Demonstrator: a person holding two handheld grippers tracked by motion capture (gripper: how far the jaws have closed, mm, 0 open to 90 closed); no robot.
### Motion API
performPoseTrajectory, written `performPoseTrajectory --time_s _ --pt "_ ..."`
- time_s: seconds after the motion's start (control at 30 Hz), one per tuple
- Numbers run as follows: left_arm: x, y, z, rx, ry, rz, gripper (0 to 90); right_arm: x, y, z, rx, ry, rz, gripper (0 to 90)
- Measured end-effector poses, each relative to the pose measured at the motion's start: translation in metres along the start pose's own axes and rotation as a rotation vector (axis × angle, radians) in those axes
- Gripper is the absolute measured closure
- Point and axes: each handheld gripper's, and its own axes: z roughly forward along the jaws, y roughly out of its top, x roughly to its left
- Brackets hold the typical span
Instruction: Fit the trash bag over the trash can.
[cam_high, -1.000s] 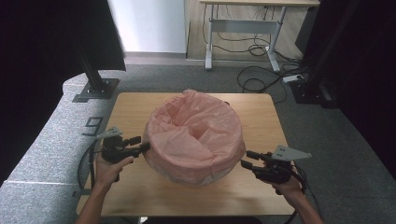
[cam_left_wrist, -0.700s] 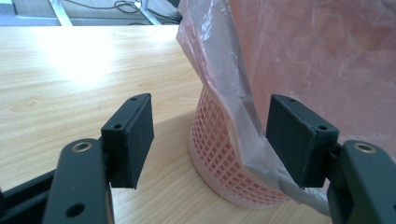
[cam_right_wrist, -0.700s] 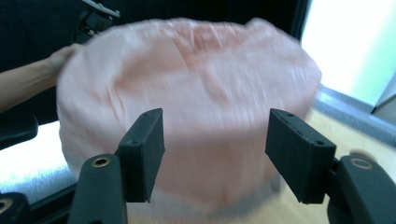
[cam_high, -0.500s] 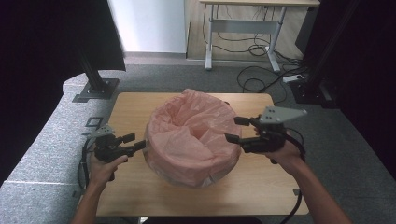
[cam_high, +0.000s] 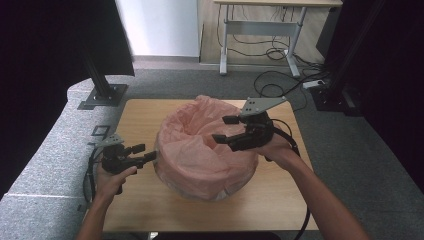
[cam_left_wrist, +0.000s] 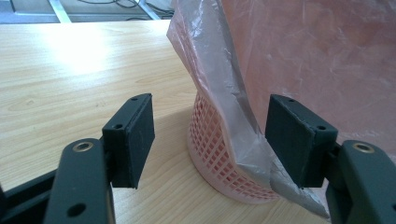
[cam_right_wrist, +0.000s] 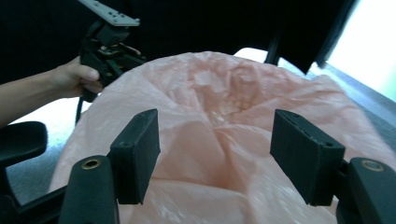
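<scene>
A pink plastic bag (cam_high: 200, 145) lines a pink mesh basket (cam_left_wrist: 210, 144) in the middle of the wooden table (cam_high: 140, 115). My left gripper (cam_high: 145, 152) sits low at the basket's left side and is open. In the left gripper view (cam_left_wrist: 212, 135) the bag's hanging hem falls between the jaws, close to the right pad (cam_left_wrist: 299, 140), and is not pinched. My right gripper (cam_high: 223, 129) hovers over the bag's right rim. Its jaws have just been opening, and they stand open (cam_right_wrist: 219, 156) over the crumpled bag (cam_right_wrist: 224, 107) with nothing between them.
A grey padded ledge (cam_high: 50, 150) runs along the table's left. A black stand base (cam_high: 102, 95) sits at the back left. On the floor behind are a desk frame (cam_high: 260, 30) and cables (cam_high: 280, 80). The table's front strip is bare wood.
My right gripper has risen from the table's front right and swung up and left, over the bag's rim. The left gripper has stayed by the basket's left side.
</scene>
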Motion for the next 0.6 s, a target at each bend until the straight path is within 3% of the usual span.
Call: performPoseTrajectory --time_s 0.37,0.6 --pt "-0.002 -0.002 0.005 0.023 -0.004 0.009 32.5 0.006 0.005 0.034 0.047 0.027 -0.022 32.2" --pt "0.001 -0.002 0.003 0.016 0.006 -0.004 32.5 0.005 0.006 0.065 0.114 0.051 -0.025 32.3"
